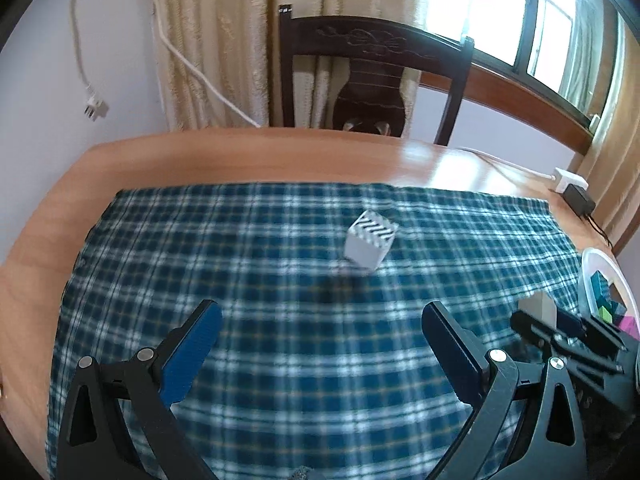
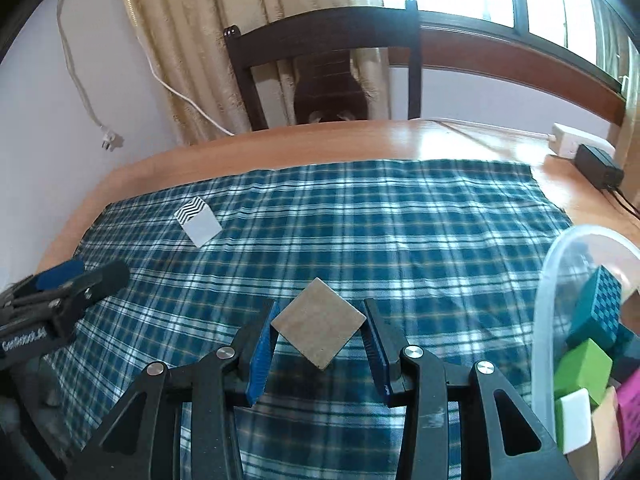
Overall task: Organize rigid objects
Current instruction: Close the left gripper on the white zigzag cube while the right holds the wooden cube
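Note:
A tan square block (image 2: 318, 322) is pinched corner to corner, diamond-wise, between the blue pads of my right gripper (image 2: 320, 312), which is shut on it above the blue plaid cloth (image 2: 360, 220). In the left wrist view the same block (image 1: 541, 305) shows in the right gripper (image 1: 546, 320) at the right edge. My left gripper (image 1: 322, 316) stands open over bare cloth. A white cube with a black zigzag top (image 1: 370, 244) lies ahead of it, apart from both grippers. That cube (image 2: 198, 220) is far left in the right wrist view, beyond the left gripper (image 2: 86, 276).
A clear plastic tub (image 2: 548, 280) holding several coloured blocks sits at the cloth's right edge, its rim (image 1: 600, 258) also in the left wrist view. A dark wooden chair (image 1: 372, 44) stands behind the table. A white power strip (image 2: 566, 140) and a black adapter (image 2: 600, 166) lie far right.

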{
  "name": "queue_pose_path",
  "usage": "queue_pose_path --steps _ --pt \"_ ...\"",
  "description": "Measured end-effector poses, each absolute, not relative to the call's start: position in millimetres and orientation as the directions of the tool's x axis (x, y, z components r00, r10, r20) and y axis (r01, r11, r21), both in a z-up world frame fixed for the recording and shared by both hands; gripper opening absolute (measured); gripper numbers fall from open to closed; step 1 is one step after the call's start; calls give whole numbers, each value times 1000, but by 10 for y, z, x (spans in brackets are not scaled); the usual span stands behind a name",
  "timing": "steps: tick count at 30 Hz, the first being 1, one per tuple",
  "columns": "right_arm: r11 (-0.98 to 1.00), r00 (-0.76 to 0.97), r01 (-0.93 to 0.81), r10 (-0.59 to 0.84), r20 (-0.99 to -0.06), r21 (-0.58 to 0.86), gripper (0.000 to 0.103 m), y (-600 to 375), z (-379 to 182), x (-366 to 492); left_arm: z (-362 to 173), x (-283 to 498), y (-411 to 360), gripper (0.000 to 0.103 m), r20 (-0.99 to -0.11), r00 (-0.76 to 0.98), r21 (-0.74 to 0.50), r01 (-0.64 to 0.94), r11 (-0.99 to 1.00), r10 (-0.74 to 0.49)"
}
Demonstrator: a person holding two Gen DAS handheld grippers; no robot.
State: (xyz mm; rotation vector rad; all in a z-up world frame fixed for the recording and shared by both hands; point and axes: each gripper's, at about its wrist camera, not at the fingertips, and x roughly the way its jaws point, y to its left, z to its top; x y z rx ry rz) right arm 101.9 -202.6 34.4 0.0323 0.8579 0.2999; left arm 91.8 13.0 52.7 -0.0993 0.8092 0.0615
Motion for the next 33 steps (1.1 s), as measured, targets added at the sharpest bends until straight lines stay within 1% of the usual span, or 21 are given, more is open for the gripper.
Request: queue_pose_path --steps 5,19,21,23,25,27,29,33 --pt "959 621 -227 276 -733 169 44 -2143 370 991 530 1158 6 101 -724 688 -34 -100 994 44" --pt "963 625 -204 267 -733 176 44 -2178 351 972 356 1722 -92 100 -748 659 -30 -146 989 74" --pt "963 625 -201 266 -734 179 44 -2179 351 964 322 1771 -95 97 -750 656 -25 -149 989 80" --pt "963 624 -197 266 -734 182 44 -2188 347 970 300 1831 -100 90 -754 653 -23 -146 989 78" --pt "964 623 -195 266 -736 183 44 -2193 340 980 271 1892 -96 89 -758 648 -28 -146 989 74" --pt "964 622 -194 266 -737 183 44 -2199 337 992 237 1962 -89 85 -761 645 -35 -147 989 69" --pt "964 623 -194 265 -736 183 44 -2200 337 992 203 2022 -88 75 -769 637 -45 -138 989 54" --pt "963 622 -195 266 -736 184 44 -2199 339 992 140 2092 -91 68 -773 634 -58 -123 991 33"
